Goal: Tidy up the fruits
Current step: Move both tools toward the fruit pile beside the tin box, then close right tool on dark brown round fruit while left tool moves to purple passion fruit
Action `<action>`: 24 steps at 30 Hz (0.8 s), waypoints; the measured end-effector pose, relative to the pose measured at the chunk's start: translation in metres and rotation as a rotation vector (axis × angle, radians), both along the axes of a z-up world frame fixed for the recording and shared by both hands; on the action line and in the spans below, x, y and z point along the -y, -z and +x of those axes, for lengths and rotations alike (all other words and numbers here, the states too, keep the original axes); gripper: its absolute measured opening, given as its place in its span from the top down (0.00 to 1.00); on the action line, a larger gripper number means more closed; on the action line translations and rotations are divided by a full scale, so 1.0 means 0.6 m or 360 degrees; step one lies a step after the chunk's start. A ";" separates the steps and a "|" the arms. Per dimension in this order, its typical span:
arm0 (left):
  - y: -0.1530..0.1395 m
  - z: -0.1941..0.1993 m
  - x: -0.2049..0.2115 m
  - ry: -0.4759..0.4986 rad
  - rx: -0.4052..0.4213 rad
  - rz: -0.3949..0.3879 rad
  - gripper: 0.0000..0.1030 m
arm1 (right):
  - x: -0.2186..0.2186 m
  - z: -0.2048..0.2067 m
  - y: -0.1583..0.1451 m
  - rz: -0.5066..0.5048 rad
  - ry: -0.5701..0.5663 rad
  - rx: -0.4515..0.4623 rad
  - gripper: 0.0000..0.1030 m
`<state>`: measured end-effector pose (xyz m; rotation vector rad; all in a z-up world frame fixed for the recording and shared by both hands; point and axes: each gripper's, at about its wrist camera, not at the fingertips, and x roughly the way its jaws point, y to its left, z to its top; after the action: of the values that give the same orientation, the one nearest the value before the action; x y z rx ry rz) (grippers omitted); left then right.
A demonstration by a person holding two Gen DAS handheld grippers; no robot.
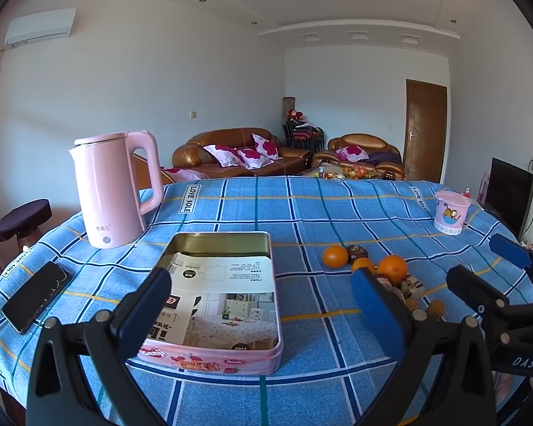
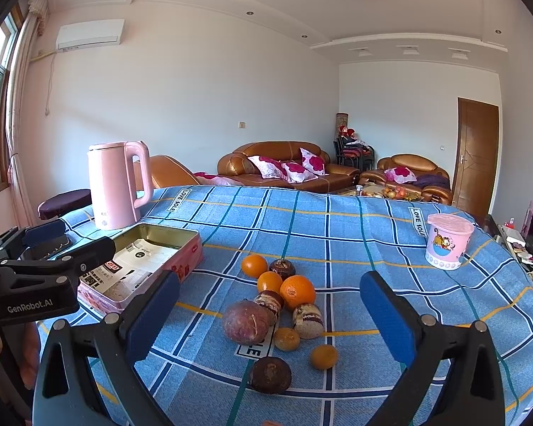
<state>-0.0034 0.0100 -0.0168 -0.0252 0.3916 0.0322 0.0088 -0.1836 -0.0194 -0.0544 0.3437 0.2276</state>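
At the far left edge of the blue checked tablecloth (image 1: 337, 213) a black phone (image 1: 35, 296) lies close to the drop, with the pink electric kettle (image 1: 113, 191) standing behind it. Next comes the open pink biscuit tin (image 1: 263, 305), lined with printed paper, no fruit in it. The left gripper (image 1: 263, 305) hovers low over the tin's near end, fingers spread wide with nothing between them. Bare cloth lies between the tin and the fruit cluster (image 2: 280, 305), and more behind the cluster toward the sofa side.

The right gripper (image 2: 270, 316) hangs above the fruit, level and pointing down the table, its blue pads (image 2: 391, 323) wide apart and empty. Its camera shows the whole cluster: several oranges (image 2: 297, 291), a large purple round fruit (image 2: 246, 323) and dark brown ones (image 2: 270, 374), all loose on the cloth, some touching. The left camera catches only the far oranges; its own finger hides the rest. Well to the right, near the table's rim, stands a pink lidded cartoon cup (image 2: 447, 245).
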 end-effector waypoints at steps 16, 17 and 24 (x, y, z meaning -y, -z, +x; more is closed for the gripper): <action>0.058 0.033 0.039 0.0073 -0.0125 0.0013 0.00 | 0.026 0.013 0.074 -0.0100 0.0073 -0.0101 0.01; 0.061 0.035 0.040 0.0081 -0.0133 0.0010 0.00 | 0.026 0.013 0.079 -0.0104 0.0060 -0.0112 0.01; 0.074 0.044 0.045 0.0101 -0.0162 -0.0015 0.00 | 0.023 0.027 0.110 -0.0103 -0.0002 -0.0210 0.05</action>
<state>0.0229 -0.0169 -0.0609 -0.0202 0.4943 -0.0310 0.0248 -0.1974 -0.0856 -0.1040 0.4823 0.2219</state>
